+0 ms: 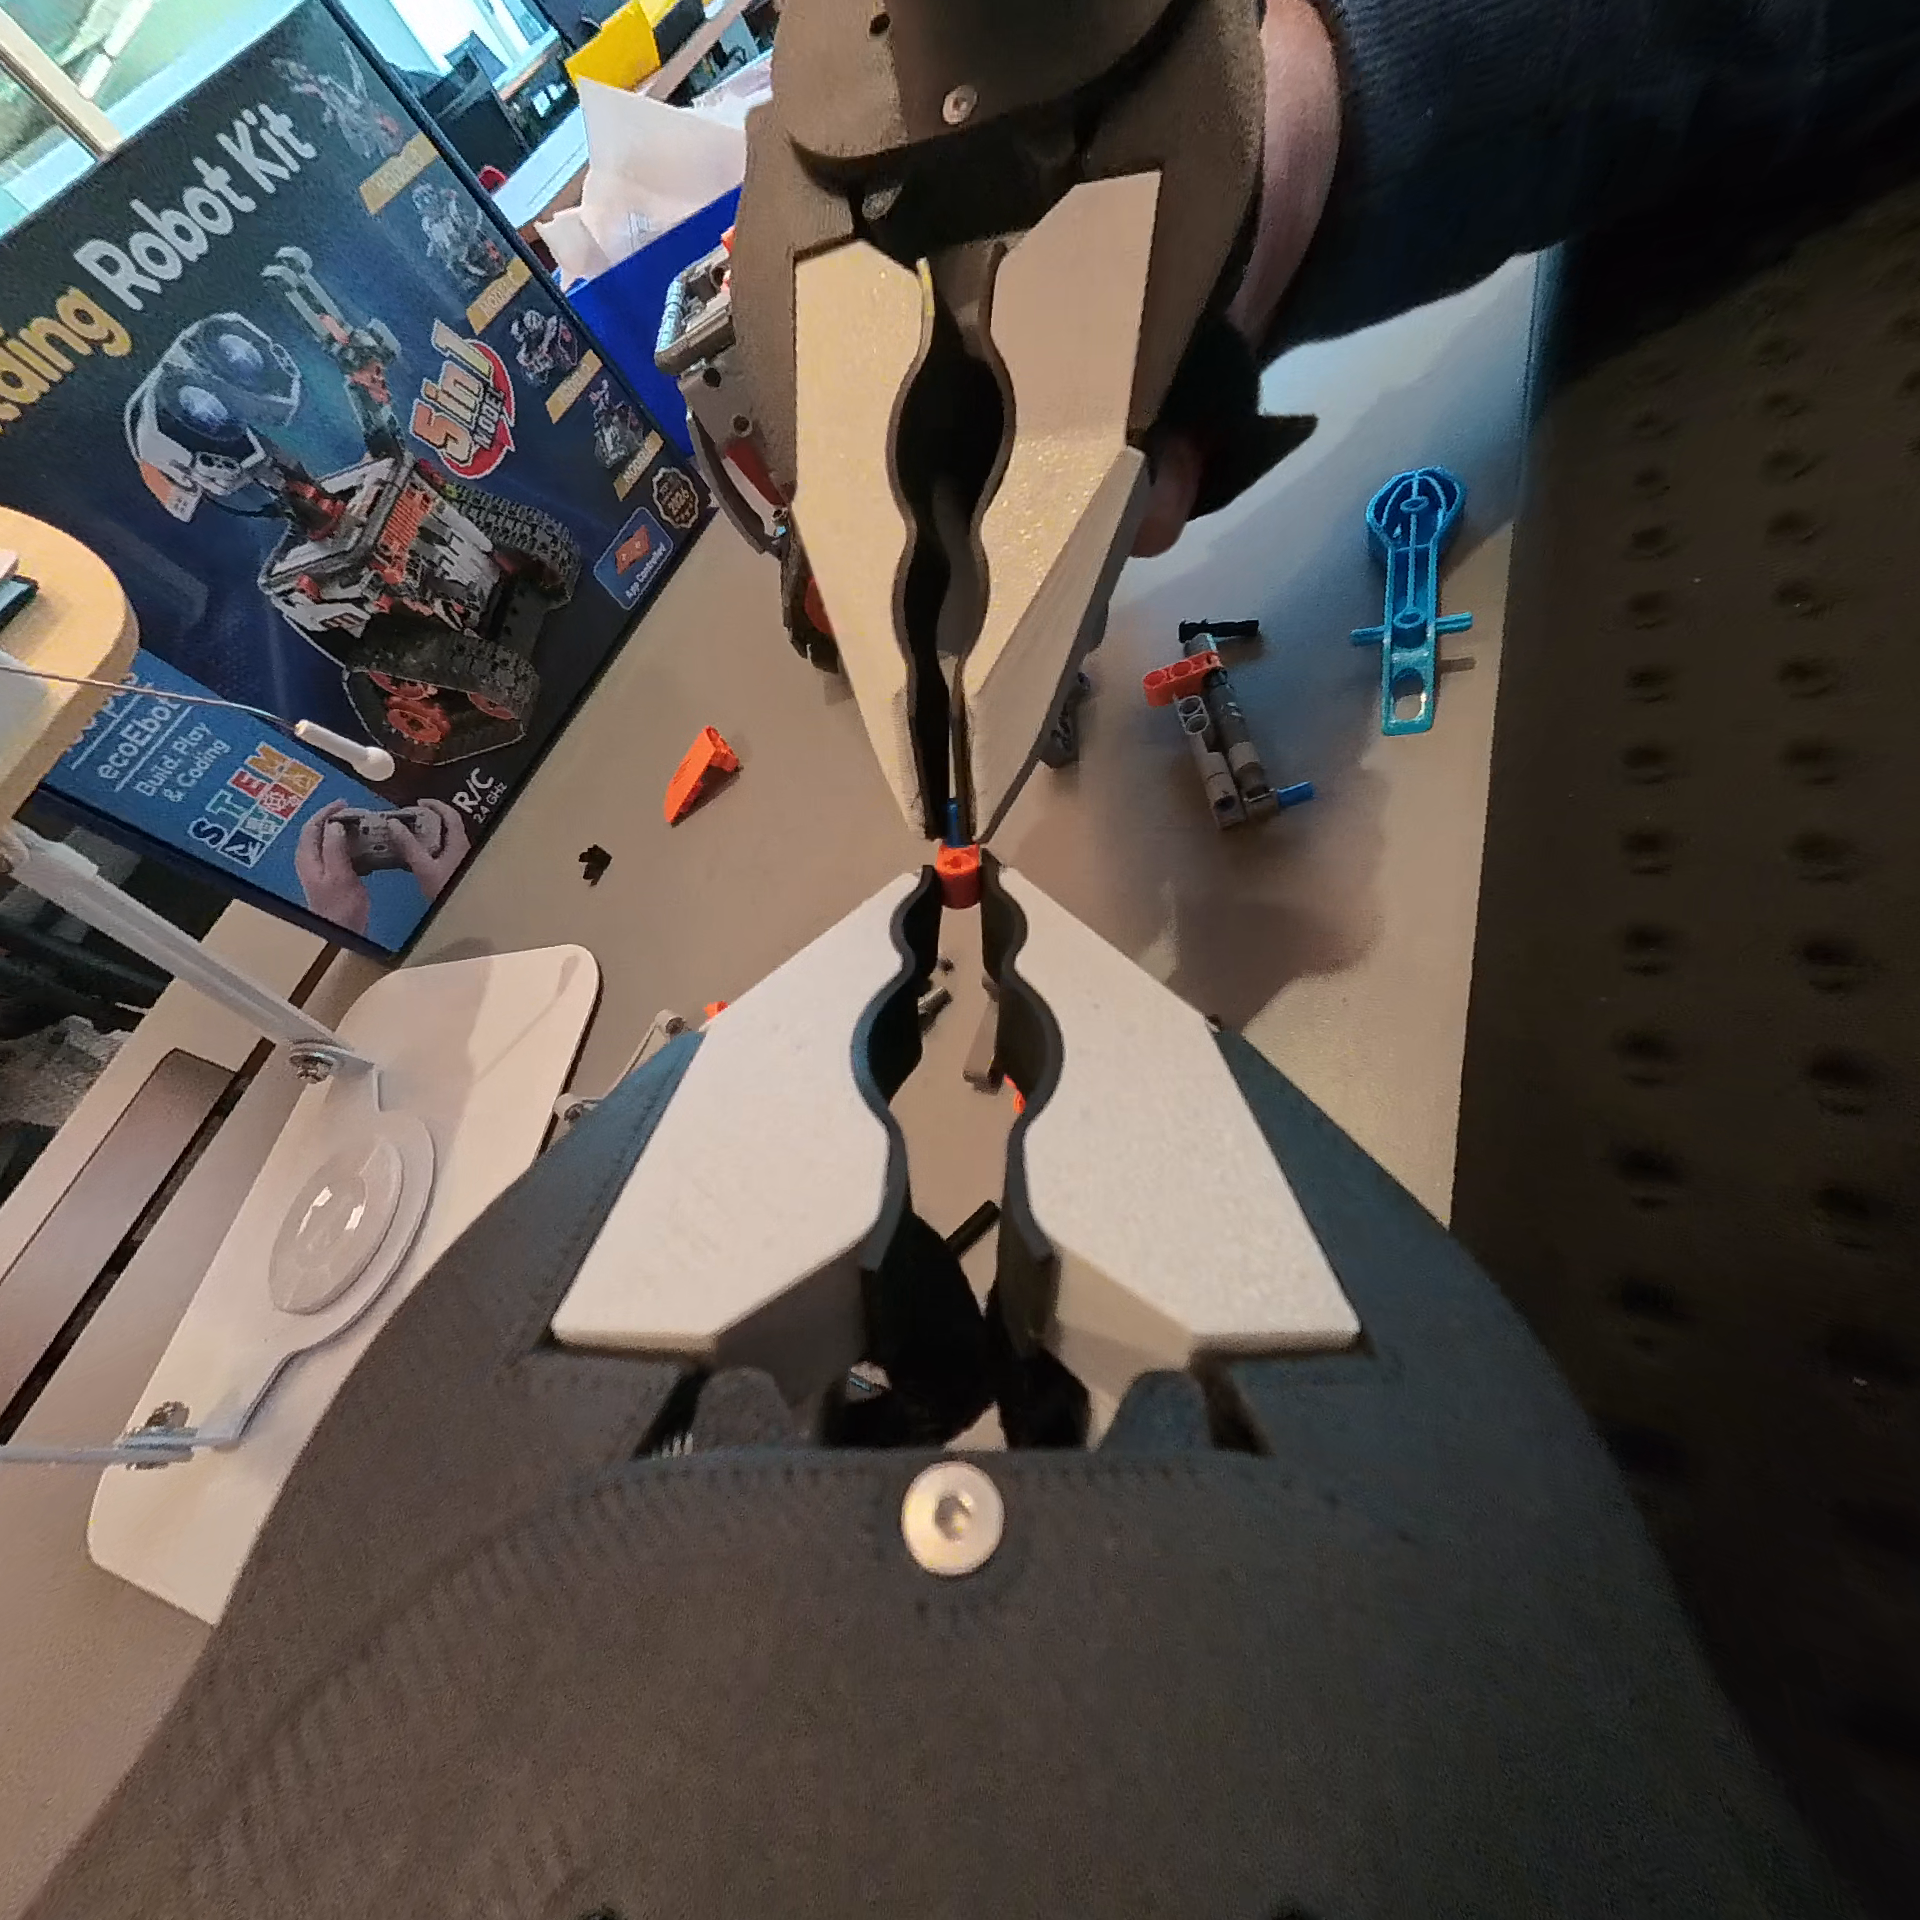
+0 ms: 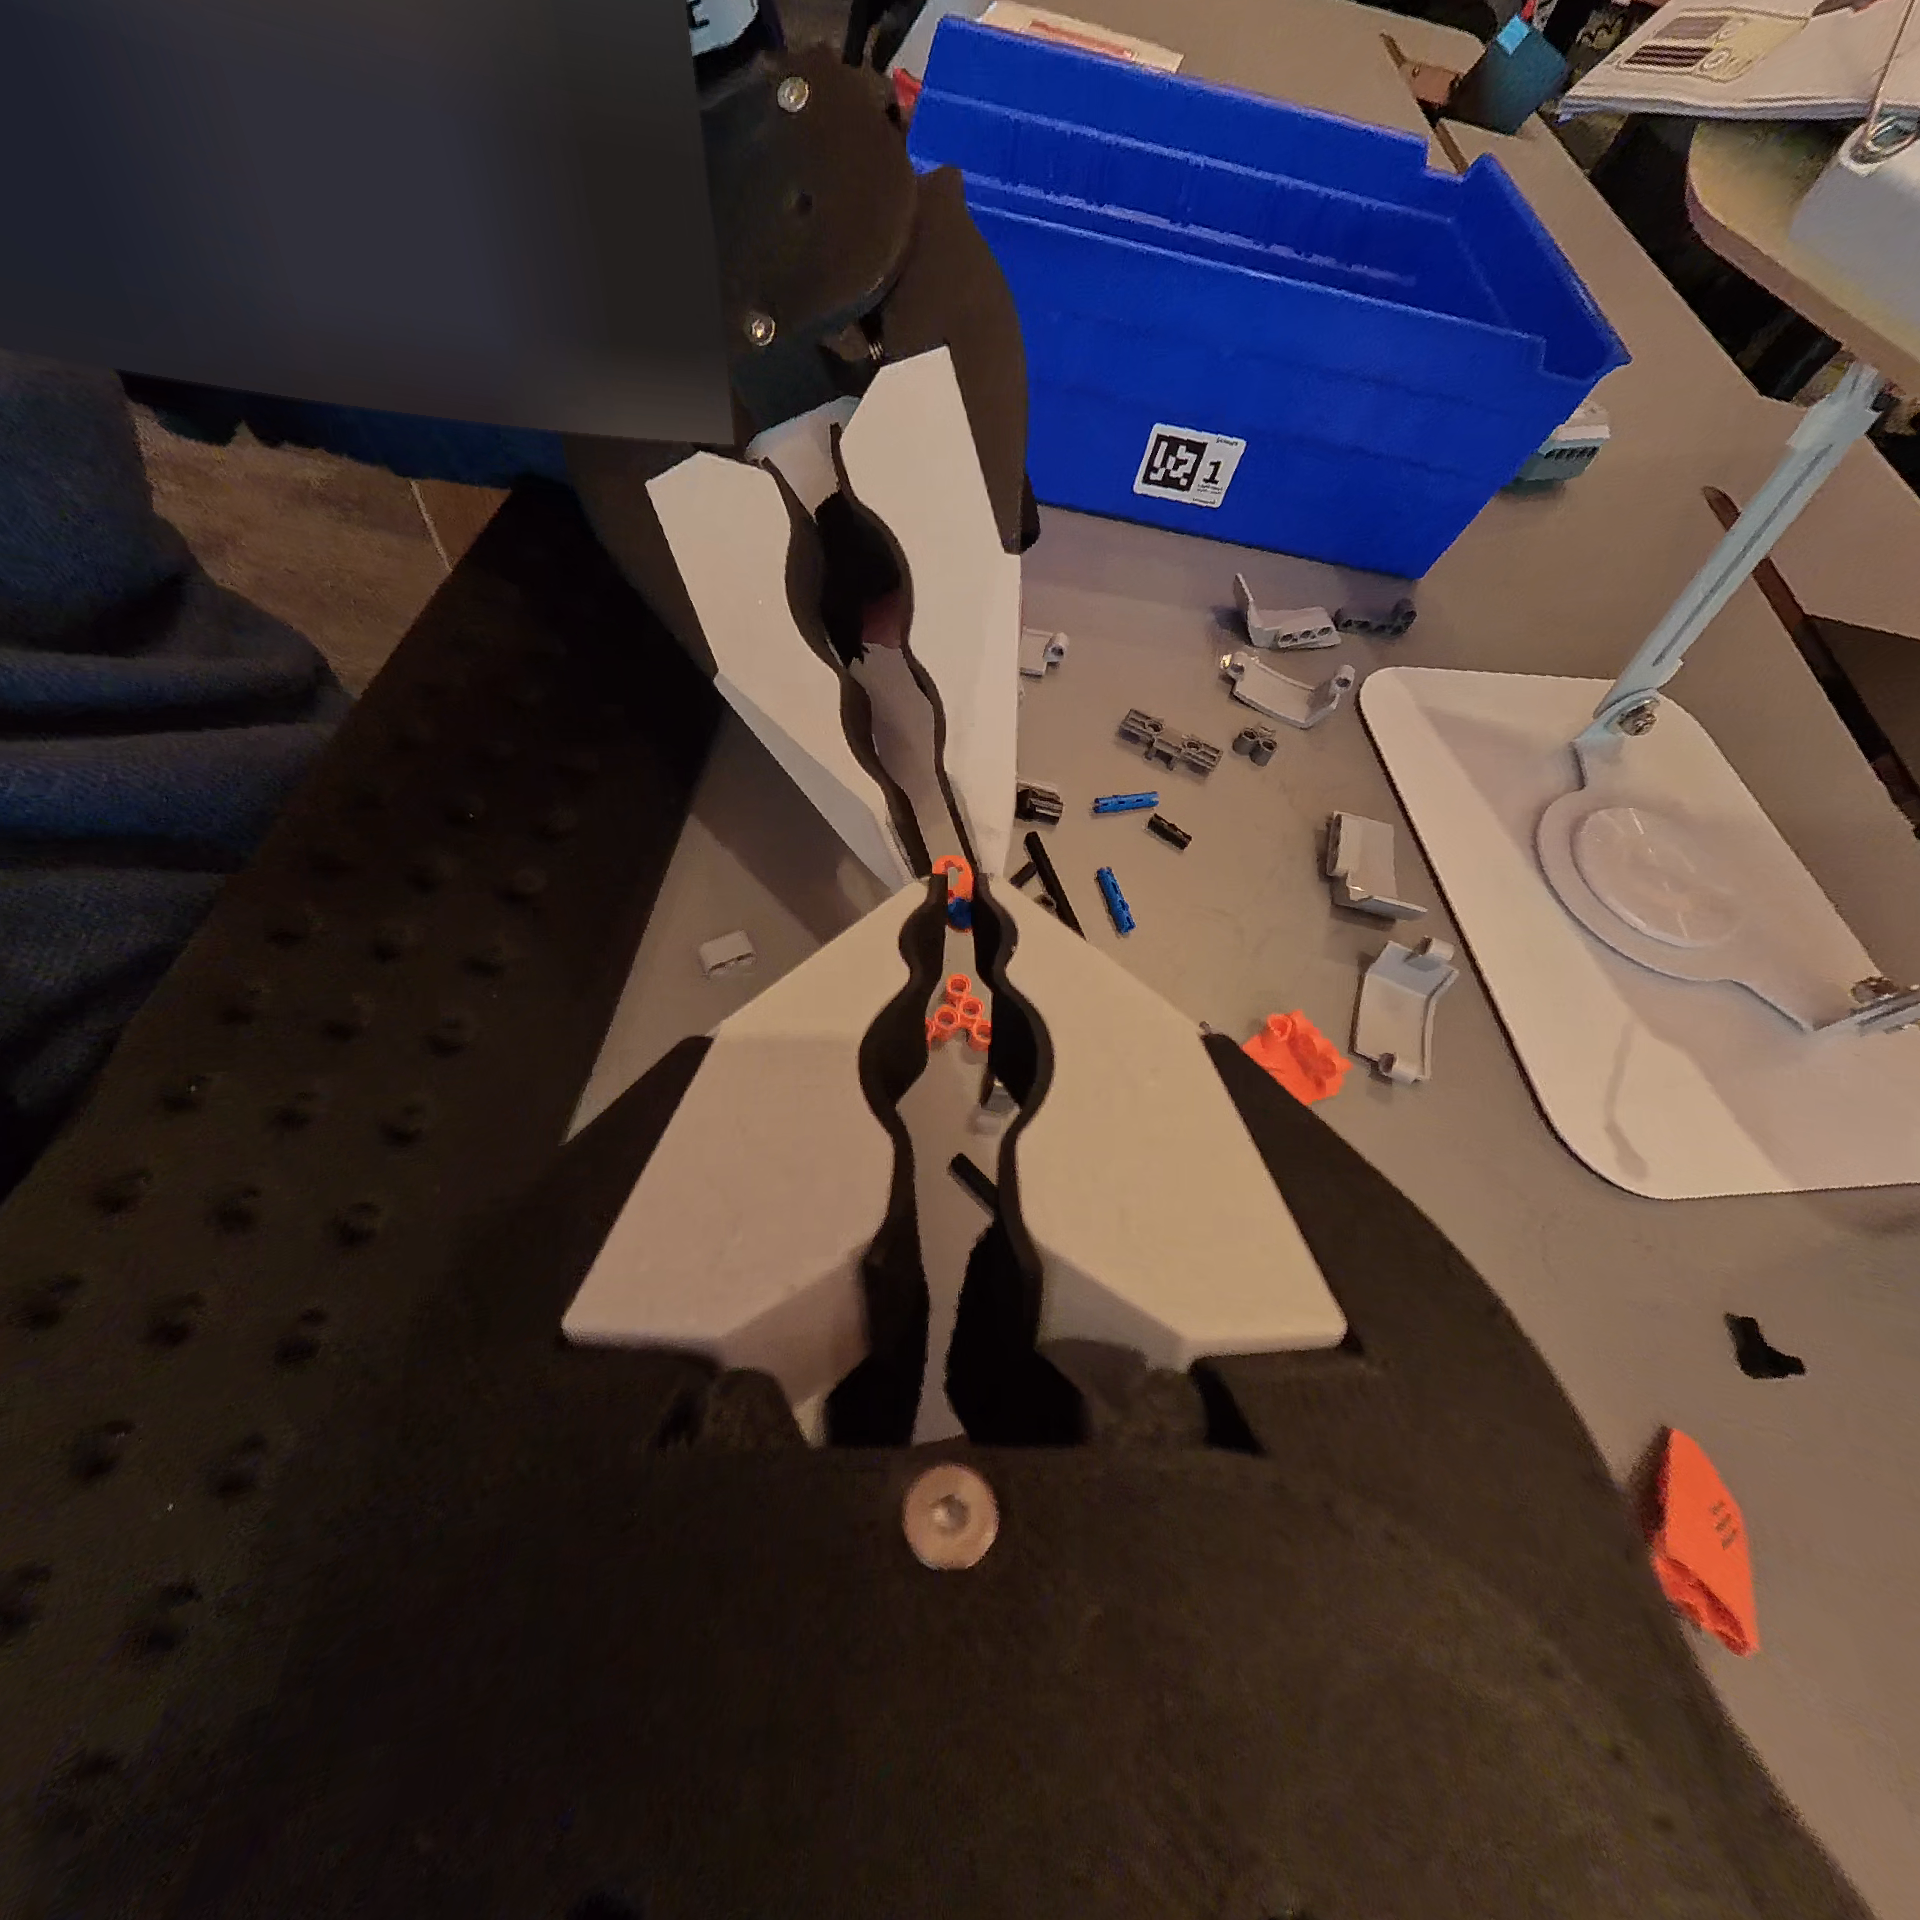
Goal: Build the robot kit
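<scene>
Grey table [image 2: 1195,1299] carrying blue bin [image 2: 1247,312], white stand base [image 2: 1507,1039], kit box [image 1: 312,499], light-blue tool [image 1: 1408,603], scattered small grey, black, blue, orange parts.

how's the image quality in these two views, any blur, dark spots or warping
Left wrist view: brighter and sharp at centre, the orange connector crisp; the dark perforated panel at the right edge smears, and the kit box bows from wide-angle warp. Right wrist view: dimmer and warmer, right tongs body nearly black; blue bin clear.
</scene>
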Tool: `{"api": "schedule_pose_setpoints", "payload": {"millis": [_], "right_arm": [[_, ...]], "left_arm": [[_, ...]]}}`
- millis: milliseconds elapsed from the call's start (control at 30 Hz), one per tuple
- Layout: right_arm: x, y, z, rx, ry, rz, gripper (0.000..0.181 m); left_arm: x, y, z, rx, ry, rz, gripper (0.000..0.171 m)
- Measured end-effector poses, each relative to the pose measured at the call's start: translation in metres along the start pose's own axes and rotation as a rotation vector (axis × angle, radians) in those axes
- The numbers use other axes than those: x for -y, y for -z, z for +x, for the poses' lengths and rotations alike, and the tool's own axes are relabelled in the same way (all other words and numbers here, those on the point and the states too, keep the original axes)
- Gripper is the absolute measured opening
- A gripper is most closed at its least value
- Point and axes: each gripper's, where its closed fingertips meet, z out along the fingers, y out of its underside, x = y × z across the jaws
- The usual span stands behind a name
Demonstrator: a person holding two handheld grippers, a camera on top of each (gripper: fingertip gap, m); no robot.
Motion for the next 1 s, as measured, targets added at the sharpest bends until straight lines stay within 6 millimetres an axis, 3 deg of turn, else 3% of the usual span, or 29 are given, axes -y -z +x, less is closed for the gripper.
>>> {"api": "schedule_pose_setpoints", "payload": {"millis": [600,867,1000], "right_arm": [[-0.001,0.000,-0.002,-0.032,0.056,-0.020,0.000],[0.000,0.000,-0.007,-0.079,0.181,-0.076,0.000],[0.002,0.002,-0.012,-0.036,0.135,-0.050,0.000]], "left_arm": [[0.001,-0.002,0.001,-0.009,0.025,0.017,0.005],[0.000,0.001,0.005,0.012,-0.036,0.003,0.006],[0.003,0.003,0.009,-0.003,-0.040,0.019,0.006]]}}
